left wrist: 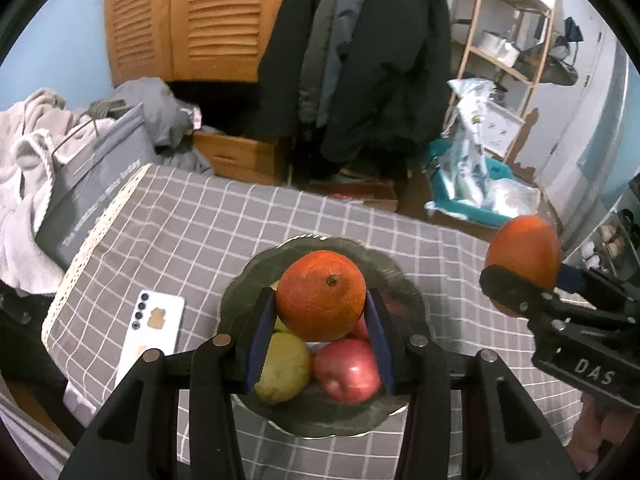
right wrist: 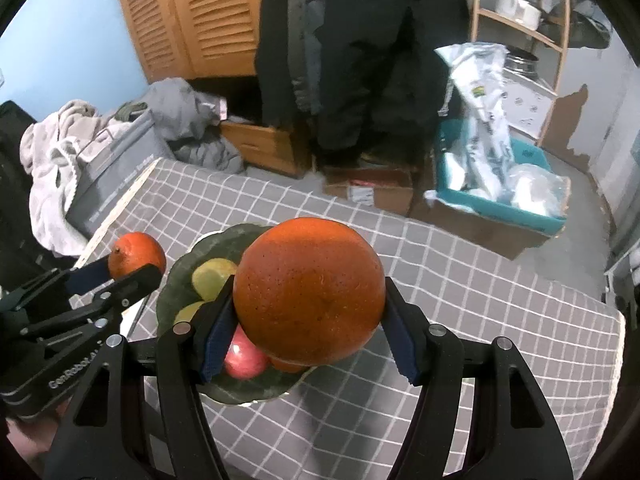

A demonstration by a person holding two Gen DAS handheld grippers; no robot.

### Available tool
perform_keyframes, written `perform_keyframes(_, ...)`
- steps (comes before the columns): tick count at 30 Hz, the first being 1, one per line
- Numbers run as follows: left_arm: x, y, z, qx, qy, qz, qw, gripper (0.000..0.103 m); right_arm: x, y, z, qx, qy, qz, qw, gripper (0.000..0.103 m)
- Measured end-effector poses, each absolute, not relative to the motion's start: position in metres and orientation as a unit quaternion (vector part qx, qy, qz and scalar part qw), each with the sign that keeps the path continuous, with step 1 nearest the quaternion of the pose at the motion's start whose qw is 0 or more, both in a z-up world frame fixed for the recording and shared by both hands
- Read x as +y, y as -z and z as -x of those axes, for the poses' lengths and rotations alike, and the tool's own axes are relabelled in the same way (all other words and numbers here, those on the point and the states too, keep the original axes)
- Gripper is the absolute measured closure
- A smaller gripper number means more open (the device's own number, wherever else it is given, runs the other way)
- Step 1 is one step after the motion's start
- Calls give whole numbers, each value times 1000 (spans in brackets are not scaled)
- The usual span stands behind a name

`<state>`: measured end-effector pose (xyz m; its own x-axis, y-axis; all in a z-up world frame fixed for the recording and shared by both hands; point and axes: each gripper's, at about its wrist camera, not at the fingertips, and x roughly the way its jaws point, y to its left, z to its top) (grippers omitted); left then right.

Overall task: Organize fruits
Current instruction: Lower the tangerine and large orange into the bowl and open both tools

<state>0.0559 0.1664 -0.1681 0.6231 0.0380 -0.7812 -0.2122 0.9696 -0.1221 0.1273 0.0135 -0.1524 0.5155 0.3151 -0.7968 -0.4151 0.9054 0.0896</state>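
Note:
My left gripper (left wrist: 320, 312) is shut on an orange (left wrist: 320, 294) and holds it above a dark glass plate (left wrist: 396, 280) on the checked tablecloth. On the plate lie a yellow-green pear (left wrist: 285, 368) and a red apple (left wrist: 346, 370). My right gripper (right wrist: 308, 320) is shut on a second, larger orange (right wrist: 310, 290) and holds it above the plate's right side (right wrist: 180, 276). The right gripper with its orange (left wrist: 524, 254) shows at the right of the left wrist view. The left gripper with its orange (right wrist: 136, 254) shows at the left of the right wrist view.
A white phone (left wrist: 150, 334) lies on the table left of the plate. A grey bag (left wrist: 100, 168) and clothes stand beyond the table's left edge. Behind are hanging coats (left wrist: 360, 60), a cardboard box (right wrist: 368, 192) and a teal bin (right wrist: 500, 184) on the floor.

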Motion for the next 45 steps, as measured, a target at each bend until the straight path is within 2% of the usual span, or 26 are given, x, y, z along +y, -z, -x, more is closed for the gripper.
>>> perform_keyframes(14,209,232,-65,490,-97,127,857,57,61,204,-141,496,-241,66,832,36)
perform_keyframes(26,216,261,-71,522,-103,134,836,57,74,236,-151,527,-250,60,810,36)
perform_keyframes(28,217,263,-71,524,-106,132,835,52,75,237,-152,528,-250,59,809,36)
perform_keyframes(29,218,264,-71,524,-108,131,835,41,76,238,-153,529,-251,59,808,36)
perform_keyframes(31,220,264,-71,520,-114,132,836,31,78,240,-154,531,-253,59,807,36)
perform_keyframes(45,233,255,-61,513,-139,137,836,27,88,251,-158,555,-267,50,787,34)
